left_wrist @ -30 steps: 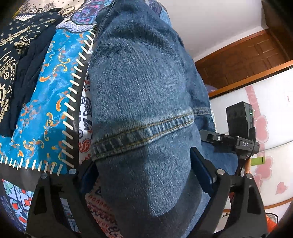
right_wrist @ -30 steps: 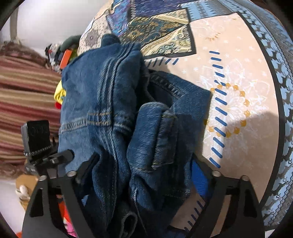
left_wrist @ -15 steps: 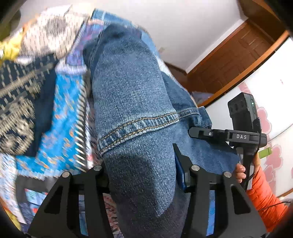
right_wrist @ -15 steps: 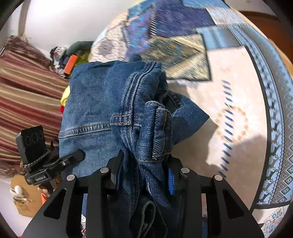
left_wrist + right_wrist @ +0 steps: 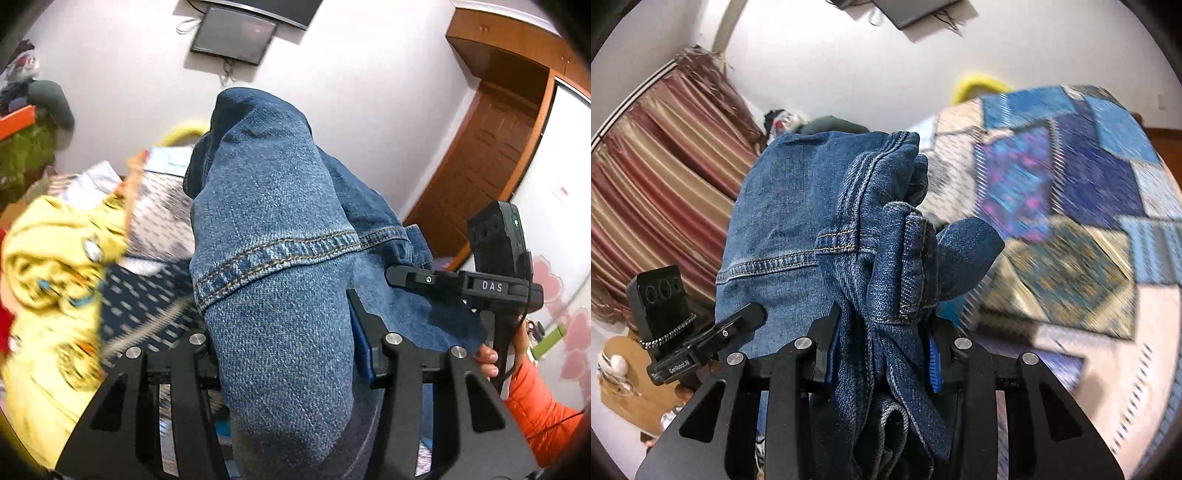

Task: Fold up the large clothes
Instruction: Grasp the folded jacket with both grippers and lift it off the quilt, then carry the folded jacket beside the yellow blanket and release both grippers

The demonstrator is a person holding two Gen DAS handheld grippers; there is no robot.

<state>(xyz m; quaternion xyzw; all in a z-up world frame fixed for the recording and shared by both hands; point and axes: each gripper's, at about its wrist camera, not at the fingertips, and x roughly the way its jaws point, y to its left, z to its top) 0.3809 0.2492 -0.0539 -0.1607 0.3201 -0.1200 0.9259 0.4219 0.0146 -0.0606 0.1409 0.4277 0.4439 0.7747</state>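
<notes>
- Left black two-finger gripper [image 5: 284, 354] pinches the folded blue denim jeans [image 5: 273, 258], lifted above the patchwork bedspread [image 5: 1071, 221]
- Right black two-finger gripper [image 5: 881, 354] clamps the bunched waistband, near a striped curtain [image 5: 657, 158] at left

Visible item count: one pair of blue jeans [image 5: 273, 266], two grippers (left gripper [image 5: 286, 343], right gripper [image 5: 881, 343]), one patchwork bedspread [image 5: 1082, 206], one yellow garment [image 5: 48, 254], one wall-mounted screen [image 5: 232, 35].
</notes>
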